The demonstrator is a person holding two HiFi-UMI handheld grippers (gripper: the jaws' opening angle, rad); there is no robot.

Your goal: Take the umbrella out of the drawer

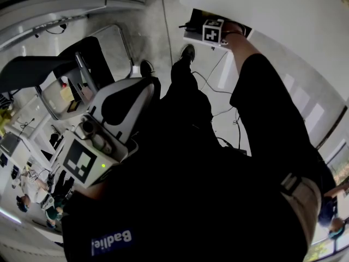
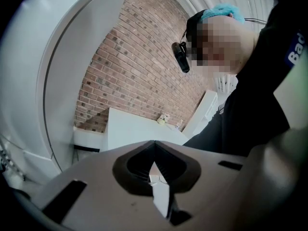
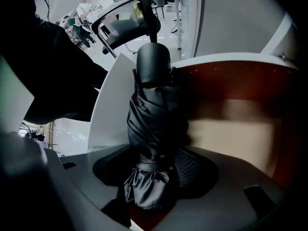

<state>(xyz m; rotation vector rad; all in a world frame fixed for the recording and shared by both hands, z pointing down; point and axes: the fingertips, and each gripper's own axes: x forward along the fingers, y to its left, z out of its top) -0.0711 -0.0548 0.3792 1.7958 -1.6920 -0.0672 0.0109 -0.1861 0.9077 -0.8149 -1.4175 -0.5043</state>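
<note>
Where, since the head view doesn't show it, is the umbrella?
In the right gripper view, the folded black umbrella lies mid-picture in the red-brown drawer, between the right gripper's open jaws.

White lettering on the person's dark garment [image 1: 112,242], near and left in the head view, begins "Ba"; the rest is too warped to read. The left gripper view shows "Ba" on the dark sleeve [image 2: 294,52]. The near marker cube [image 1: 80,162] and the far marker cube [image 1: 212,31] carry black-and-white square patterns.

All three views bend strongly toward dark, round edges, bright and even light falls beyond the left gripper [image 2: 154,150], while the drawer [image 3: 226,81] beyond the right gripper [image 3: 154,174] looks dim, shadowed and blurred.
</note>
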